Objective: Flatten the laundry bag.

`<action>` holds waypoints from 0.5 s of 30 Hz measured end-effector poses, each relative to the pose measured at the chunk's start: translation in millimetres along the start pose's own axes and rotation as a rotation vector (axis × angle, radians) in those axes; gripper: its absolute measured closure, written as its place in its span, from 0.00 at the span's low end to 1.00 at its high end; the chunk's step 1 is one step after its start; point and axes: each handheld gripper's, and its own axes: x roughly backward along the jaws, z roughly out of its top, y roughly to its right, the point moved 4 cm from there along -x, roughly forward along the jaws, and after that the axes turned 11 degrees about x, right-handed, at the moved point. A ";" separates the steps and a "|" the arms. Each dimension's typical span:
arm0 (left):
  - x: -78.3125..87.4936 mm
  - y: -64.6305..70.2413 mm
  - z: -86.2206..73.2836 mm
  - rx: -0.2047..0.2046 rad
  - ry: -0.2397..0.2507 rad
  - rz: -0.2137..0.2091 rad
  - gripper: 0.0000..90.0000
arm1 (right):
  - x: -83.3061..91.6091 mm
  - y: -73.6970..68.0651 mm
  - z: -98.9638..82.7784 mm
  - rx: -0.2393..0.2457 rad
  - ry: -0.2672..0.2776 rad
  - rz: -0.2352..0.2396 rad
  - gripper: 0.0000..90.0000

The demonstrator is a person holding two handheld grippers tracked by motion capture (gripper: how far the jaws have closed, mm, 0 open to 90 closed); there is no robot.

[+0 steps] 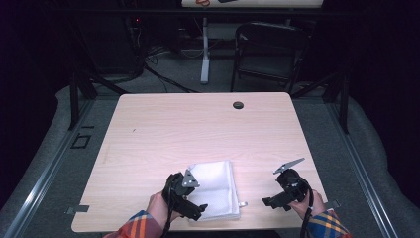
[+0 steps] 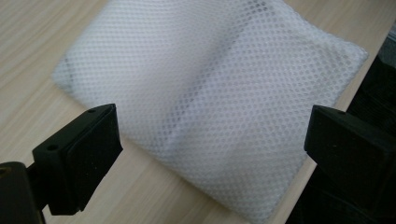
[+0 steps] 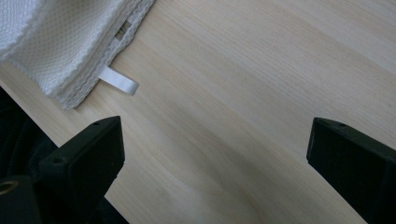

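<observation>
From the high view, the person's forearms in plaid sleeves come in over the near edge of the wooden table [image 1: 198, 124]. The left hand [image 1: 159, 208] holds the left gripper [image 1: 195, 210] low at the near edge, its tips pointing right and lying over the near left corner of a white mesh bag [image 1: 215, 186]. The bag lies flat near the table's near edge, a little left of centre. The right hand [image 1: 309, 203] holds the right gripper [image 1: 270, 202] well to the right of the bag, tips pointing left toward it, with its grey plate tilted upward. A small dark round cap [image 1: 238, 104] sits near the far edge.

In the left gripper view, the left gripper [image 2: 210, 135] has its jaws spread wide, one on each side of the white mesh bag [image 2: 210, 88], which lies on the table beyond and between them. Whether anything is inside the bag is hard to tell through the mesh; it looks flat and folded.

In the right gripper view, the right gripper [image 3: 215, 149] is likewise spread wide over bare table [image 3: 261, 93], holding nothing. The bag's stitched edge [image 3: 79, 42] sits at upper left, with a small white tab [image 3: 119, 81] sticking out from it.
</observation>
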 end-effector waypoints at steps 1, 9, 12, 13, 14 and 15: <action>-2.5 3.4 0.5 -0.006 -0.003 -0.009 0.04 | 0.9 0.2 0.5 0.020 -0.024 -0.001 0.04; -17.9 22.5 2.2 -0.050 -0.049 -0.060 0.01 | -0.2 -0.1 -0.2 0.014 -0.006 0.009 0.05; -23.0 27.5 2.3 -0.061 -0.063 -0.075 0.01 | -0.3 -0.4 0.1 0.021 -0.009 0.012 0.05; -27.3 31.5 2.2 -0.069 -0.080 -0.098 0.02 | -0.8 -1.3 0.6 0.015 -0.003 0.019 0.05; -27.3 31.5 2.2 -0.069 -0.080 -0.098 0.03 | -0.8 -1.3 0.6 0.015 -0.003 0.019 0.05; -30.1 34.5 1.8 -0.076 -0.090 -0.101 0.03 | -0.7 -0.9 0.3 0.019 -0.011 0.014 0.06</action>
